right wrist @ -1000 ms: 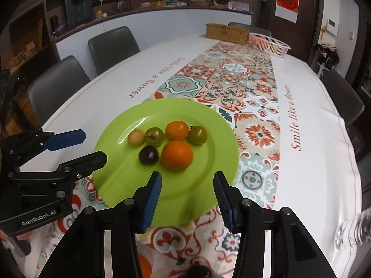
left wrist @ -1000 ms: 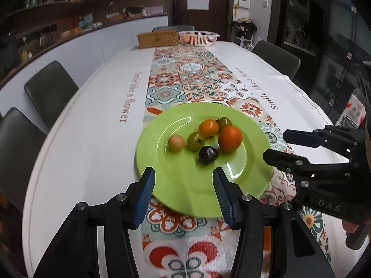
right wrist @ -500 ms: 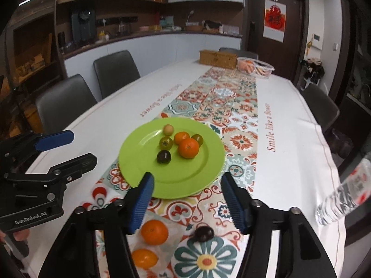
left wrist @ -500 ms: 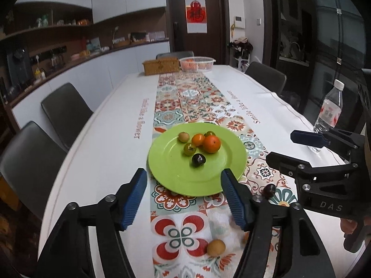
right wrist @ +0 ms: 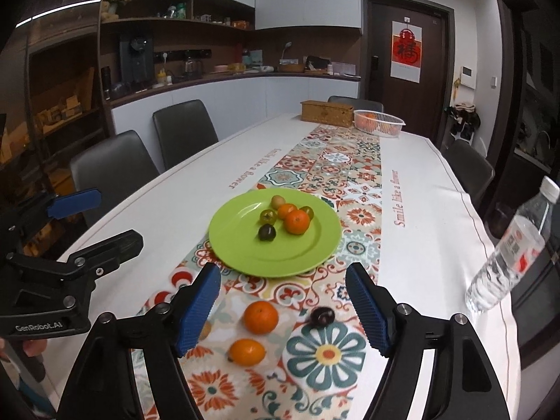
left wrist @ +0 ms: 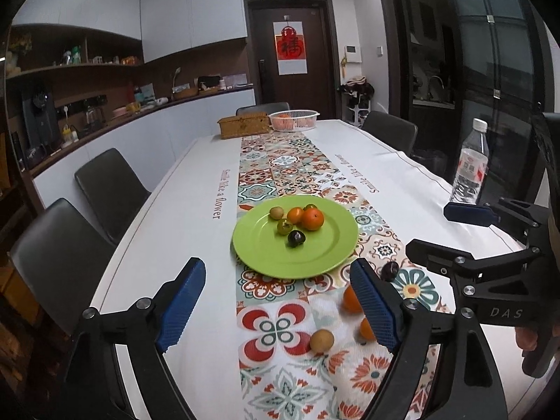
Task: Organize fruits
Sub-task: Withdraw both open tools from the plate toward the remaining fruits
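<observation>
Green plate [right wrist: 245, 259] mid-runner w/ six fruits bunched toward far side; near half bare. Loose on runner [right wrist: 336, 175] short of plate's near rim: two oranges [right wrist: 260, 316] [right wrist: 246, 351], dark plum [right wrist: 322, 315], tan fruit [left wrist: 321, 341]. Left gripper [left wrist: 280, 308] & right gripper [right wrist: 283, 309] both spread wide, holding nothing. Water bottle [right wrist: 511, 252] at table's right edge.

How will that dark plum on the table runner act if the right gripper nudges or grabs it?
The plum looks round and lies loose on the flat runner, so a nudge would probably roll it. Its skin looks glossy, so it may slip between the ribbed fingers. It is small, likely light, and possibly soft, so the open right gripper should squeeze gently.
</observation>
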Demonstrator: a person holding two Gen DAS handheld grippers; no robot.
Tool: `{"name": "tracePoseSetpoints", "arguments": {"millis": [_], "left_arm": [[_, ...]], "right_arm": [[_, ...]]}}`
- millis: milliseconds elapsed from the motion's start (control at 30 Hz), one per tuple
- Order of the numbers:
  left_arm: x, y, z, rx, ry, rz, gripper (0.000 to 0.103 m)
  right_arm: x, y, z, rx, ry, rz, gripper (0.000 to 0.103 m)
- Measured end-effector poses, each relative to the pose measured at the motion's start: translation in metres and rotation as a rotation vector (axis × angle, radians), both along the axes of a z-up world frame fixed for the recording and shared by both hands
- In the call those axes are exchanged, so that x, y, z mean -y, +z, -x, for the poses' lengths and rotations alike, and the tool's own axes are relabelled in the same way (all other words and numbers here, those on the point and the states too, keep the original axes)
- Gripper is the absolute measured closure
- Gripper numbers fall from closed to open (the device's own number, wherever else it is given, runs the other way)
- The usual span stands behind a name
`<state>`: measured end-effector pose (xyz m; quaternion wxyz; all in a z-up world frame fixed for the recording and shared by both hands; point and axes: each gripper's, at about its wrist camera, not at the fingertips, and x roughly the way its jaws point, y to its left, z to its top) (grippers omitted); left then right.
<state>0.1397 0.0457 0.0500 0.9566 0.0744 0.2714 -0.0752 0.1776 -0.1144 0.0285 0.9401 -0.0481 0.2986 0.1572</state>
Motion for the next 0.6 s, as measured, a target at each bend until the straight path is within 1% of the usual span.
{"name": "tracePoseSetpoints", "arguments": {"millis": [333,600], "left_arm": [[0.000,-0.023,0.019,0.007,-0.059,-0.020,0.018],[0.004,-0.048,0.025,-0.015,-0.159,-0.054,0.018]], "right_arm": [[-0.006,-0.018,0.020,-0.008,0.031,0.035,0.029],[-0.013,-0.041,0.024,-0.050,0.073,0.084,0.029]]}}
